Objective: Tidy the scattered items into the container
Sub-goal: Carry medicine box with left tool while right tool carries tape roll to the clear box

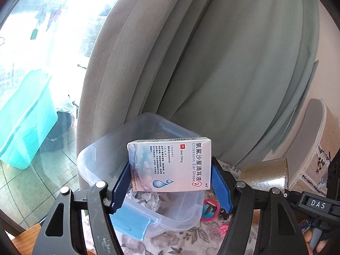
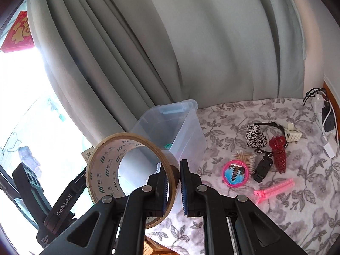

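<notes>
In the left wrist view, low in the frame, a box (image 1: 170,165) was pinched between the pads of the left gripper (image 1: 171,182), over the bin (image 1: 93,165). In the right wrist view, at lower centre, the tape (image 2: 127,176) was clamped by its wall in the right gripper (image 2: 173,189), left of the bin (image 2: 189,131). A collision was judged possible, both loads being bound for one narrow opening, and the tape could be dropped outside it.

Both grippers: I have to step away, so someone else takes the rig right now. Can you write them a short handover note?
Left gripper: shut on the ear-drops box, held above the clear container.
Right gripper: shut on the wall of the tape roll, beside the container.
Done: crumpled paper lies in the container.
Left: release box and tape into it, then collect from the floral cloth the pink ring, cotton swabs, red claw clip, pink clip, black item, leopard headband, cream clip.
</notes>
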`<move>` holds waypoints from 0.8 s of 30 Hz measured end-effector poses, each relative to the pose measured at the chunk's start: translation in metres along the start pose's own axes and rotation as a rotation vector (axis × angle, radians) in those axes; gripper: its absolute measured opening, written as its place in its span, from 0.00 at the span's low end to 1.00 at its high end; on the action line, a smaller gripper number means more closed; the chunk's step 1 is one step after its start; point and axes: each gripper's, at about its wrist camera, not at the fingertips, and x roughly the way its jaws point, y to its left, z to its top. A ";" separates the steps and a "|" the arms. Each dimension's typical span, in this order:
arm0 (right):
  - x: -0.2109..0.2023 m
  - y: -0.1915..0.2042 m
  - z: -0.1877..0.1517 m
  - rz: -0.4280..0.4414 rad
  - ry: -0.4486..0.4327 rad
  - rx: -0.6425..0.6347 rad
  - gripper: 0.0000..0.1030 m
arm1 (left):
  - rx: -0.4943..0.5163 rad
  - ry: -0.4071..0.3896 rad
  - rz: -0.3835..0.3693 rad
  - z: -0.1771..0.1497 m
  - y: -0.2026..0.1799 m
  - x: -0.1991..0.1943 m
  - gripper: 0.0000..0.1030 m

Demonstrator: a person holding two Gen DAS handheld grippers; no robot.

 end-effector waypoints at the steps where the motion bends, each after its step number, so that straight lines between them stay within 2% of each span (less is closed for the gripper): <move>1: 0.007 0.002 0.001 0.000 0.012 -0.006 0.11 | -0.007 0.001 0.005 0.001 0.005 0.001 0.69; 14: 0.069 0.024 0.019 0.023 0.072 -0.076 0.11 | -0.019 0.051 0.010 0.005 0.023 0.036 0.69; 24: 0.106 0.022 0.026 0.047 0.114 -0.069 0.12 | -0.020 0.096 0.061 0.004 0.031 0.051 0.69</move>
